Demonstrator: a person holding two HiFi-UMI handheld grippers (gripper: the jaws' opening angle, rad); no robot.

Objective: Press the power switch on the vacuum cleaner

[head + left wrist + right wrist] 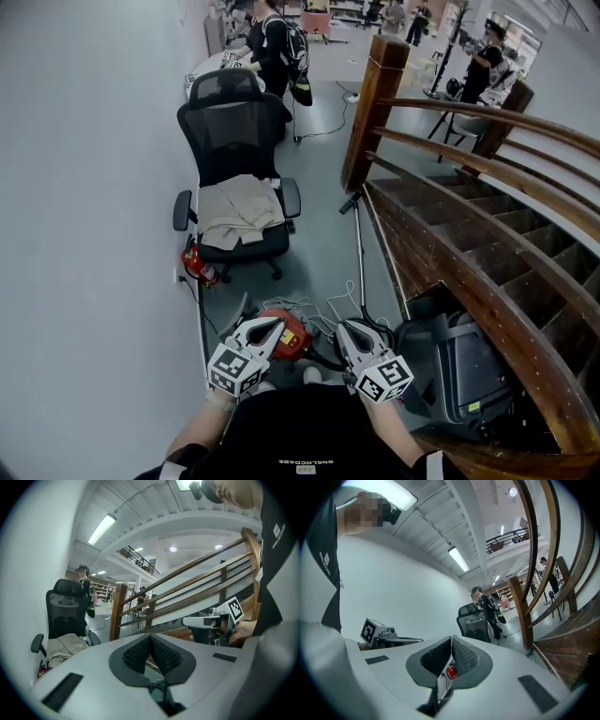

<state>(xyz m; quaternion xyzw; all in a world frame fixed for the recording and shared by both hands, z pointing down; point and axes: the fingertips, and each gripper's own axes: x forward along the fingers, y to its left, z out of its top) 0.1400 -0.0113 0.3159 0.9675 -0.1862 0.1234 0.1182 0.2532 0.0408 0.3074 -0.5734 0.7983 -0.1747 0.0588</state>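
Holds left tool (277,322) and right tool (343,326) squeezed tight with nothing inside, up over the red vacuum cleaner (292,337) on the floor (328,248).

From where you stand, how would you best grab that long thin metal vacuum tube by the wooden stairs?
Probably mid-shaft on the long thin metal tube, from above, jaws across it: it's slim, lies along the floor, and the wooden staircase crowds its right side.
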